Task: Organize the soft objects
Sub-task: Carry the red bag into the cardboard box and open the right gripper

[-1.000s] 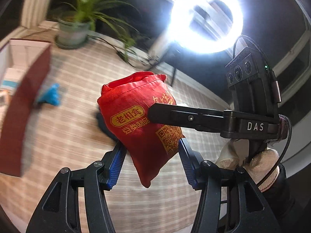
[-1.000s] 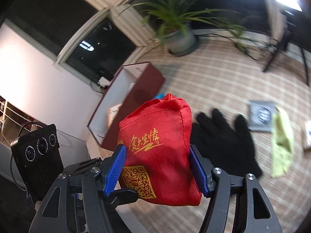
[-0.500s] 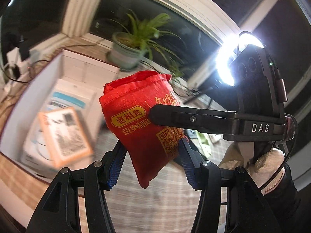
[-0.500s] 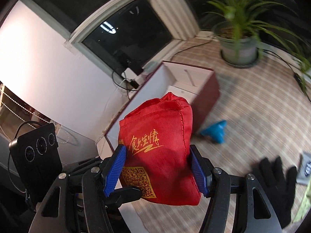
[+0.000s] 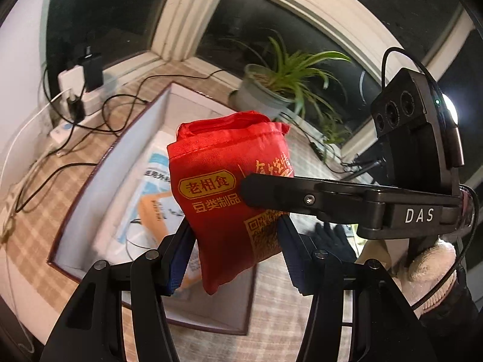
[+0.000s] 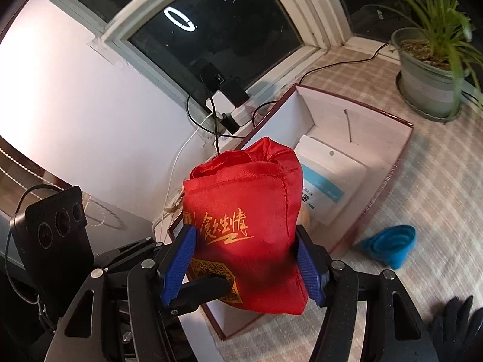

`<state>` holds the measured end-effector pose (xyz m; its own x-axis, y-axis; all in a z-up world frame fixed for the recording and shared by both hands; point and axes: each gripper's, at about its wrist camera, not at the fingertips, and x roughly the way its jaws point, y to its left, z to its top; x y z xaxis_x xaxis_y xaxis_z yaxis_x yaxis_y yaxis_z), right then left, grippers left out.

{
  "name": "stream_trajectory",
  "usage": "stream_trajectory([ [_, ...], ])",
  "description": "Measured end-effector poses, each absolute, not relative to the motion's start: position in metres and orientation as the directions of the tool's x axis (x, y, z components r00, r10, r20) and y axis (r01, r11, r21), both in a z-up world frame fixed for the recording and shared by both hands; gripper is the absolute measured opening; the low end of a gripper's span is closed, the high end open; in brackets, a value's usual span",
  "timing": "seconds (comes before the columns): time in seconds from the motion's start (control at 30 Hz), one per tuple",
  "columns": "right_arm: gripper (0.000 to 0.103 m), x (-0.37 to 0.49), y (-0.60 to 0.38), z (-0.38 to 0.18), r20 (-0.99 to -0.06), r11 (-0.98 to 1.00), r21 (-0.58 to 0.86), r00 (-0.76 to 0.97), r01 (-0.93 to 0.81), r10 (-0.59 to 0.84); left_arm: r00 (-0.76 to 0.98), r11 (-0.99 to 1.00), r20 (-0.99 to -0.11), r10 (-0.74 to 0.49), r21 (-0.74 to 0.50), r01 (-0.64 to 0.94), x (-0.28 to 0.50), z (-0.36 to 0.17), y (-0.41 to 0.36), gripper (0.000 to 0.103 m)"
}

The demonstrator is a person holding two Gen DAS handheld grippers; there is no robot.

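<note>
Left wrist view: open maroon-edged box below, cables along its left rim, red cloth bag hanging over it, pinched between left gripper pads, right gripper's finger across its front; right wrist view: same red cloth bag above the box's near wall, right gripper pads squeezing both sides, blue cup and checked cloth clear at right.

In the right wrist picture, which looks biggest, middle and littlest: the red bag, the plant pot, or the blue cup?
1. Red bag: biggest, but it is closest to the camera, so it may just look bigger.
2. Plant pot.
3. Blue cup: littlest.
</note>
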<state>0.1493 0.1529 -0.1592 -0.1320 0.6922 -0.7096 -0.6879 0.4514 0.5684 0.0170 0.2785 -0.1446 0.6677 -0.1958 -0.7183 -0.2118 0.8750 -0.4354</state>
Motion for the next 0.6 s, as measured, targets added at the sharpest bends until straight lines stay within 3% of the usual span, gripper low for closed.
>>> stream_trajectory([
  [0.6,0.063,0.162,0.164,-0.165,-0.720,0.477,0.537,-0.082,-0.695,0.690,0.632,0.861,-0.763,-0.133,-0.405,-0.308,0.021,-0.164,0.303,0.053],
])
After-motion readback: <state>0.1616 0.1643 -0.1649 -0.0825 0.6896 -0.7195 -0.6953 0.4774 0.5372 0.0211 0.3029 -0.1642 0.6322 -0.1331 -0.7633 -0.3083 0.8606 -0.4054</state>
